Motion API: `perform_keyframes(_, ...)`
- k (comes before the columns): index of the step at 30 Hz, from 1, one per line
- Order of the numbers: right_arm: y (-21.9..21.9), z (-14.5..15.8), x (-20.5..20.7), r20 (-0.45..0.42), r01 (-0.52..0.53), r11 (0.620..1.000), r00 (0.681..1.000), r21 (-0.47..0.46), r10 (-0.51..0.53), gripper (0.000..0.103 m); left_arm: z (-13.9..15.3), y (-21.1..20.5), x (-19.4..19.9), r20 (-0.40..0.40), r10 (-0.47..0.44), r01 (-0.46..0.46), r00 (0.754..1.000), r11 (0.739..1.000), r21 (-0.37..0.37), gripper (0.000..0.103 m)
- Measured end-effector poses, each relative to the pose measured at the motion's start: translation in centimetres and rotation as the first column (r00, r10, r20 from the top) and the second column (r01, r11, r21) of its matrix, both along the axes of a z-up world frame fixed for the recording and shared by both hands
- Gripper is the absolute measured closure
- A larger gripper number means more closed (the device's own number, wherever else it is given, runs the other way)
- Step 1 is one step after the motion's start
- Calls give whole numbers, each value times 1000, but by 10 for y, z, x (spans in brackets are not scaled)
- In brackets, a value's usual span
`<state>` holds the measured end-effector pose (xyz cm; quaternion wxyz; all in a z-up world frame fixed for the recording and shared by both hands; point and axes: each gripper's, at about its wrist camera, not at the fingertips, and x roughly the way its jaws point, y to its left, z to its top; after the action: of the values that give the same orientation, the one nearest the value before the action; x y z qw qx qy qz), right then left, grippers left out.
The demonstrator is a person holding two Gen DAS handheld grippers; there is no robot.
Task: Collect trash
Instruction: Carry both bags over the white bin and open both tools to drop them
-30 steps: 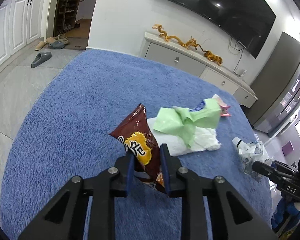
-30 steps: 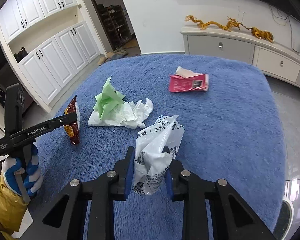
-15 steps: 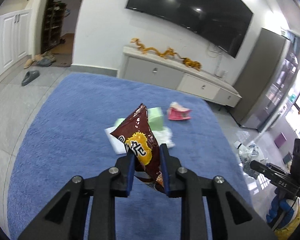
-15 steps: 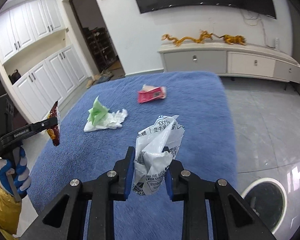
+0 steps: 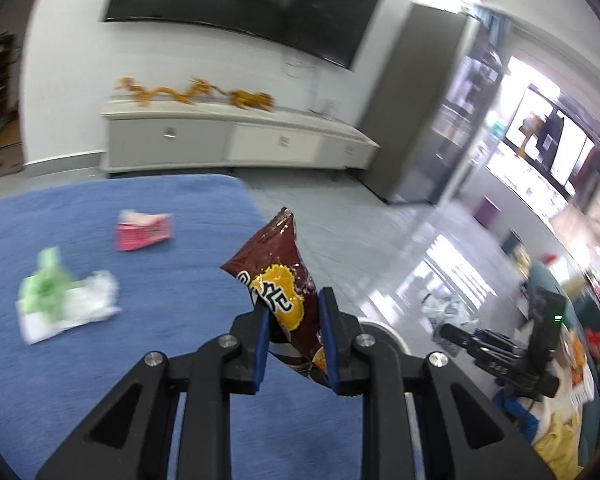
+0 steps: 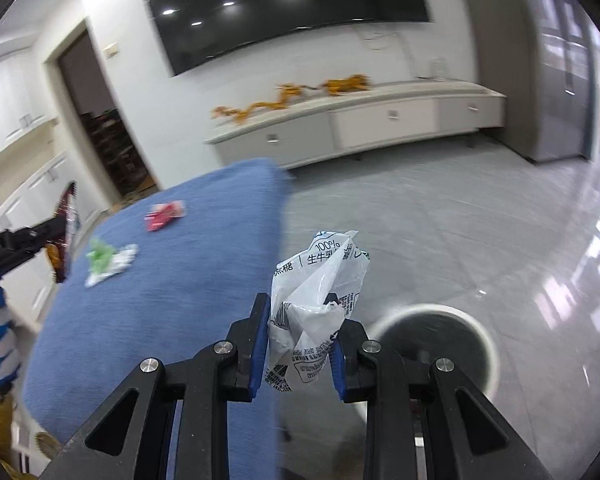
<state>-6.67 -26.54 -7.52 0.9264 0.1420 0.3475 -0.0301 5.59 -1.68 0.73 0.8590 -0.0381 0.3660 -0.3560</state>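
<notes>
White wrapper [image 6: 320, 300] printed "100%" pinched in right tool [image 6: 299, 354]; left tool [image 5: 293, 344] pinches brown snack bag [image 5: 278, 280].

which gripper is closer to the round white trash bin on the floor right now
Right. The right gripper, clamping the white plastic wrapper, hangs beside the bin; the left gripper, with its brown snack bag, sits farther back.

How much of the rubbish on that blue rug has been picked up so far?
Two pieces are picked up, none binned yet: the left tool grips a brown snack bag, the right tool a crumpled white plastic wrapper, near a round white-rimmed bin. A pink packet and a green-and-white paper wad remain on the blue rug.
</notes>
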Motion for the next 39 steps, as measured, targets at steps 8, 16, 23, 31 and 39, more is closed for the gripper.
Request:
perform_keyframes(8, -76, -47, -24, -65, 150, 985, 987, 89, -144, 78, -21, -130, -13, -39, -196, 199, 980, 976, 88, 81)
perform_keyframes(16, -122, -100, -27, -146, 209, 964, 972, 165, -185, 78, -67, -233, -11, -145, -290, 312, 946, 937, 159, 78)
perform_keyframes(23, -148, -135, -27, -198, 247, 945, 958, 213, -206, 75, -106, -285, -3, -249, -312, 352, 917, 926, 137, 60)
perform_keyframes(31, -159, -146, -30, -220, 275, 934, 949, 229, -226, 62, -113, -293, -2, -272, -307, 354, 912, 924, 142, 47)
perform_keyframes(39, -150, -128, -34, -191, 261, 938, 957, 227, -220, 62, -86, -257, -17, -185, -292, 323, 938, 932, 165, 47)
